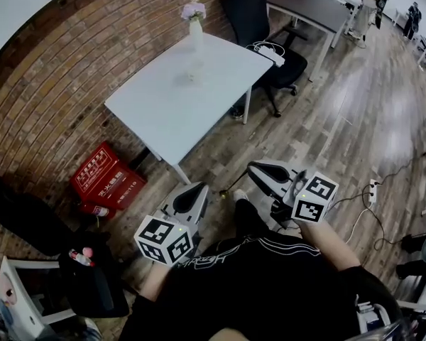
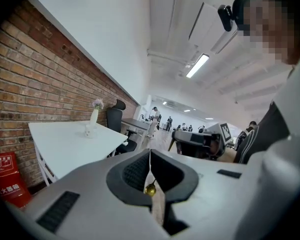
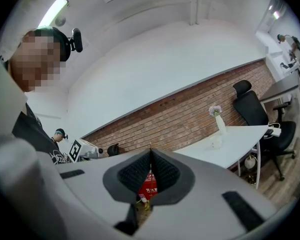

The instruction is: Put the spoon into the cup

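A white table [image 1: 192,101] stands against the brick wall, well ahead of me. On it are a small clear cup [image 1: 194,72] and a white vase with flowers [image 1: 194,21]. I cannot make out a spoon in any view. Both grippers are held close to my body, short of the table. My left gripper [image 1: 201,188] is shut with nothing between its jaws; its tips meet in the left gripper view [image 2: 150,156], the cup [image 2: 88,130] far off. My right gripper [image 1: 253,168] is shut and empty too [image 3: 150,154], with the cup [image 3: 216,142] far at the right.
A black office chair [image 1: 259,27] stands at the table's far end, a dark desk [image 1: 309,6] behind it. Red crates [image 1: 106,176] sit on the floor by the wall, left of the table. A power strip [image 1: 373,189] and cable lie on the wooden floor at right.
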A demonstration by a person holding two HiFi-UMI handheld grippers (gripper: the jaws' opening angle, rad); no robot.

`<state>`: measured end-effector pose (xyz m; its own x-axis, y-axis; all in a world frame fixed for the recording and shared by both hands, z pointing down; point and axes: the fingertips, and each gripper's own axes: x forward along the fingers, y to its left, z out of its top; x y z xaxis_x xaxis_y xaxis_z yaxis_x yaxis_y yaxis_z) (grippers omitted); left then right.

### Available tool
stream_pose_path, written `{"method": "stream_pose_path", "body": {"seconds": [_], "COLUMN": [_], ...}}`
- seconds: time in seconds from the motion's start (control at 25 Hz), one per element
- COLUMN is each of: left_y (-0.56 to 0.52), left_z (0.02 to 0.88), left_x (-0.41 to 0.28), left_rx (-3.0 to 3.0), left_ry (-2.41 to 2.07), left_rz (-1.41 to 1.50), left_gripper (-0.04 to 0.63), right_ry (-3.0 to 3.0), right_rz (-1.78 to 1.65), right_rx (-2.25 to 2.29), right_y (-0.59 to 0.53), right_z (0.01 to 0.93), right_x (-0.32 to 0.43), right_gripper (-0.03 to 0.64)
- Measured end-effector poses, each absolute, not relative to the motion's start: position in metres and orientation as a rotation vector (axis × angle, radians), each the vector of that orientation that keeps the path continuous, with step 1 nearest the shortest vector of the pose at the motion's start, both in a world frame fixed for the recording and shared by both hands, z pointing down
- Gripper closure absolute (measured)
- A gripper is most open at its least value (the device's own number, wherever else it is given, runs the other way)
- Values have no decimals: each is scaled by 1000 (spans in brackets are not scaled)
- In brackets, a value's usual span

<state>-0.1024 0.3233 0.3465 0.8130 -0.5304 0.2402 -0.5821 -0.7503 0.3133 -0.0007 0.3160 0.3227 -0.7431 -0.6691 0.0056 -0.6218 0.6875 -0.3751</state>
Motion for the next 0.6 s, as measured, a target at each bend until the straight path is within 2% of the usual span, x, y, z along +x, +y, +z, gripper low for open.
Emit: {"method": "stream_pose_path", "body": {"seconds": [0.6], "left_y": [129], "left_z": [370], "left_x": [-25], "left_rx": [2552], "left_ry": [-896], "left_rz": [280], "left_gripper": [588], "right_ry": [2677], "right_rz": [-676], "right_rx": [-1011], "right_y": [122], "right_z": [347], "right_x": [90], "right_gripper": [617]}}
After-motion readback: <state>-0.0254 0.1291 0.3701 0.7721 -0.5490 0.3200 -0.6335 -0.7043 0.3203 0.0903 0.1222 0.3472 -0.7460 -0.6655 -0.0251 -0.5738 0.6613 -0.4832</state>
